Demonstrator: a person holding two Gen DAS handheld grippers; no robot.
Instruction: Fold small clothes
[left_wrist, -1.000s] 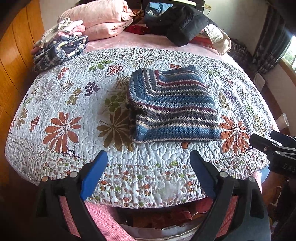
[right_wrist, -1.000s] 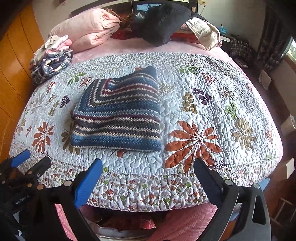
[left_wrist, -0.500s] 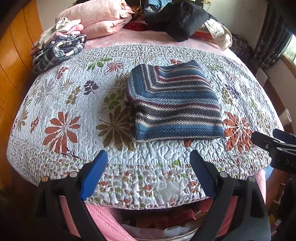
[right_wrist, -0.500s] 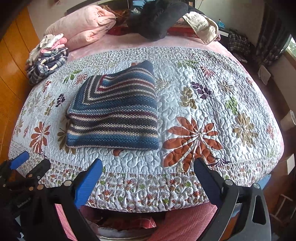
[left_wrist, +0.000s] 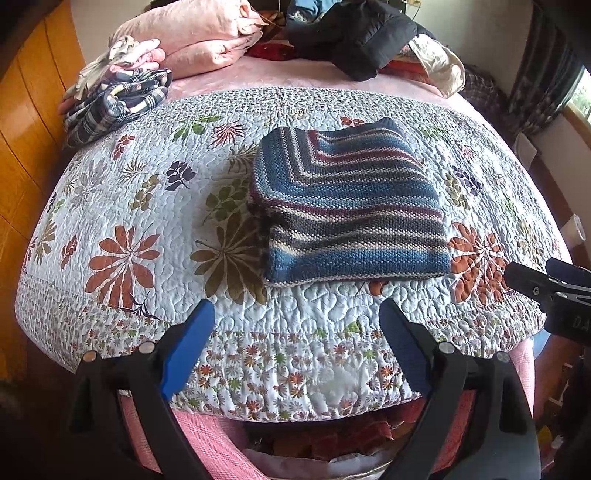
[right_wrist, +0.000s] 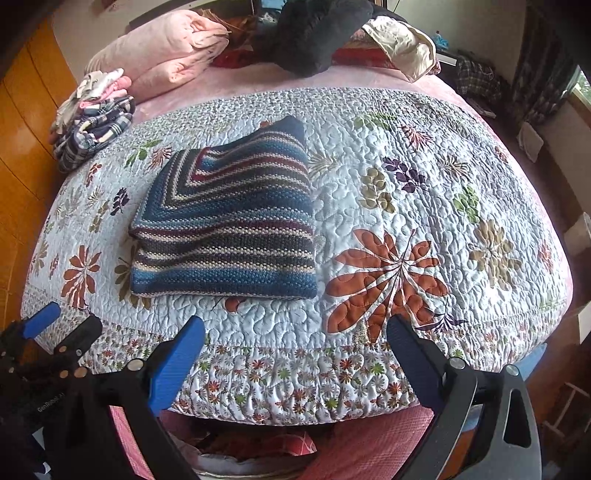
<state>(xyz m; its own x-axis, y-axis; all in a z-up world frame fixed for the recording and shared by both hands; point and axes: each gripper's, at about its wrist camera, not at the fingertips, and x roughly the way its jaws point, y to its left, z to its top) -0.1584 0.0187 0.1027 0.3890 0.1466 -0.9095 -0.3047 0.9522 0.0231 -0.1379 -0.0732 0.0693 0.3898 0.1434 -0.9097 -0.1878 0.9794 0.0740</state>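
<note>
A striped knitted garment (left_wrist: 347, 206) in blue, grey, cream and maroon lies folded into a neat rectangle on the floral quilt (left_wrist: 140, 206). In the right wrist view the same folded garment (right_wrist: 225, 225) sits left of centre. My left gripper (left_wrist: 297, 314) hangs open over the quilt's near edge, nothing between its blue-padded fingers. My right gripper (right_wrist: 295, 332) is open too, short of the garment and empty. Each gripper shows at the edge of the other's view: the right gripper (left_wrist: 554, 291) and the left gripper (right_wrist: 55, 328).
A pile of plaid and pink clothes (left_wrist: 114, 96) sits at the quilt's far left corner. Pink bedding (left_wrist: 192, 40), a black jacket (left_wrist: 354, 37) and a cream cloth (left_wrist: 439, 62) lie at the head of the bed. A wooden wall (left_wrist: 22, 129) runs along the left; a curtained window (left_wrist: 546, 74) is at right.
Both views have shifted slightly, with the garment and bed drifting a little in frame. The garment stays folded and both grippers stay open and empty.
</note>
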